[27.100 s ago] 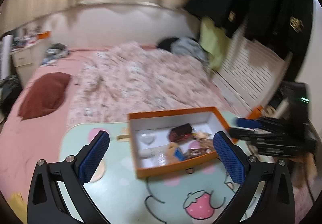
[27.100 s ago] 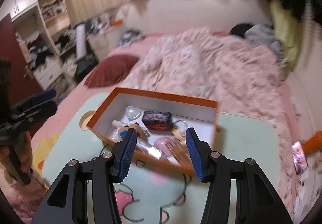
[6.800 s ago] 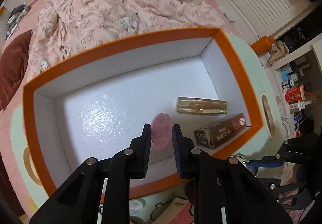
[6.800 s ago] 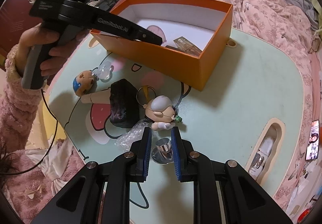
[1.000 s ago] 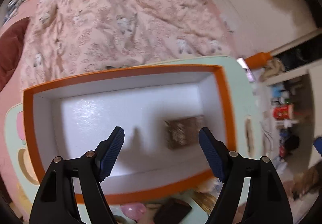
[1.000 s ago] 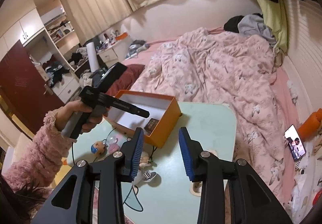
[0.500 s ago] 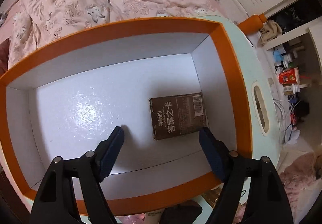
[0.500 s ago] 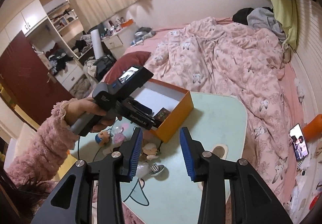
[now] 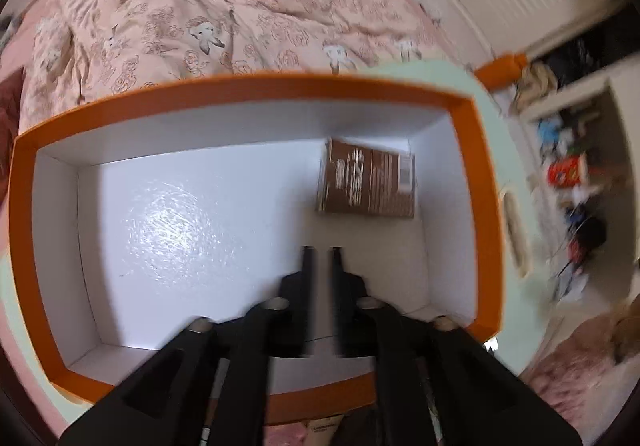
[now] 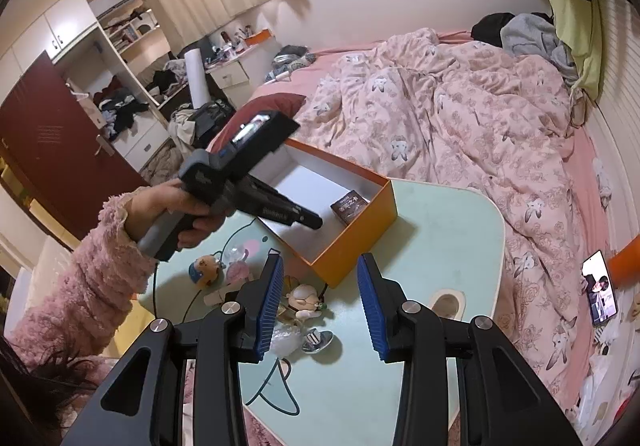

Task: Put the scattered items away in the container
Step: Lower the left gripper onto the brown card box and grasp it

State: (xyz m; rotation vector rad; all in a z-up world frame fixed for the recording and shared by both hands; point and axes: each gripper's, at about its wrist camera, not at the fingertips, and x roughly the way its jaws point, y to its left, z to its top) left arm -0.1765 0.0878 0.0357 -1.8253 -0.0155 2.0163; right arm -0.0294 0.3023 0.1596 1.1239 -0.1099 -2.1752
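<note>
Only a brown card box (image 9: 366, 181) is lying in the orange container (image 9: 256, 87), at its far right. The left gripper (image 9: 320, 258) is hovering inside, jaws closing on nothing. The right gripper (image 10: 318, 306) is waiting, jaws partly open and empty, over doll figures (image 10: 306, 300), a metal cap (image 10: 318, 340) and other pieces left on the counter (image 10: 440, 230).

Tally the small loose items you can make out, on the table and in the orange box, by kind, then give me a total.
Toy figure heads: 2
Brown card pack, in the orange box: 1
Silver cap: 1
Clear plastic wrapper: 1
Pink round piece: 1
Total: 6; the right claw may hide more.
</note>
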